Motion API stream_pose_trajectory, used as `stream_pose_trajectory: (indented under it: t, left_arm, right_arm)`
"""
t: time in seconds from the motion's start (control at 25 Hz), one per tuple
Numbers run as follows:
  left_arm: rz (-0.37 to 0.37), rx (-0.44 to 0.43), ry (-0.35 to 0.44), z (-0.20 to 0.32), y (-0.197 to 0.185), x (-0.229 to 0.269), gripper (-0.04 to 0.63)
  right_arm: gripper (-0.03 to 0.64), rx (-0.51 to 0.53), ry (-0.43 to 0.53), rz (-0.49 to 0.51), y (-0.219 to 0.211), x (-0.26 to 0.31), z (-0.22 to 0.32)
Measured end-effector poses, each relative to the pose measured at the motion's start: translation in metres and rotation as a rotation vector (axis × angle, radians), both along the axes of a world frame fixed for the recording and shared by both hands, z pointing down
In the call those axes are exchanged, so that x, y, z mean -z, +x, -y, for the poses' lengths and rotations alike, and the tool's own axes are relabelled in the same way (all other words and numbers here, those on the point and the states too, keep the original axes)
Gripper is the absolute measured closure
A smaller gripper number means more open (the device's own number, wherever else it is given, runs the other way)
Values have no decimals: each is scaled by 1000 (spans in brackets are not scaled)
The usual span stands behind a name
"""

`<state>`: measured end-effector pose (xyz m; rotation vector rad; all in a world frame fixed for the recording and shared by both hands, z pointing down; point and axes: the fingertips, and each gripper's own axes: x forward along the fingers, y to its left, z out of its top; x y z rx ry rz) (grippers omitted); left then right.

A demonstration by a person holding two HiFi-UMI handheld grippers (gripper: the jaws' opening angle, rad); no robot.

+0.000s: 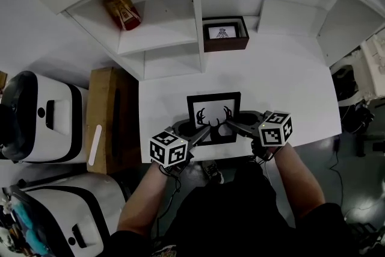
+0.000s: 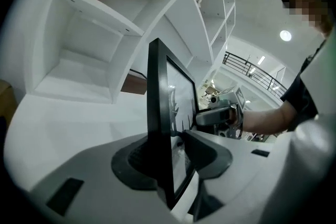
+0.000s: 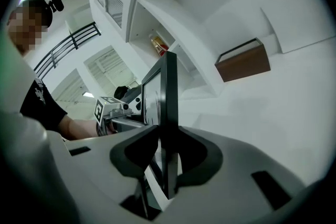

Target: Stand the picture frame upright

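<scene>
A black picture frame (image 1: 213, 117) with a deer-antler print stands on its lower edge near the front of the white table (image 1: 289, 87), its face towards the person. My left gripper (image 1: 195, 131) is at the frame's lower left side. In the left gripper view the frame (image 2: 157, 113) sits between the jaws of my left gripper (image 2: 170, 160), with a little slack on the glass side. My right gripper (image 1: 234, 122) is at the frame's right side. In the right gripper view both pads of my right gripper (image 3: 167, 152) press on the frame's edge (image 3: 168, 97).
A smaller frame in a brown case (image 1: 225, 34) stands at the back of the table under the white shelves. A red-labelled bottle (image 1: 123, 9) lies on a shelf at the left. A wooden box (image 1: 108, 120) and white-and-black cases (image 1: 36, 117) stand left of the table.
</scene>
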<state>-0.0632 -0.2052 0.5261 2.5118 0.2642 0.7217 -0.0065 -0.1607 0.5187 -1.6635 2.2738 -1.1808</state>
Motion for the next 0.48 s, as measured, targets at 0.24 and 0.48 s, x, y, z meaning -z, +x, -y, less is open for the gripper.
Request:
stream_pose_trajectory:
  t: [0.24, 0.48]
  left_arm:
    - [40, 0, 124, 19, -1, 0, 405]
    - [56, 6, 193, 41, 12, 1, 396]
  right_arm:
    - [518, 32, -13, -88, -3, 5, 15]
    - [517, 56, -13, -173, 9, 9, 35]
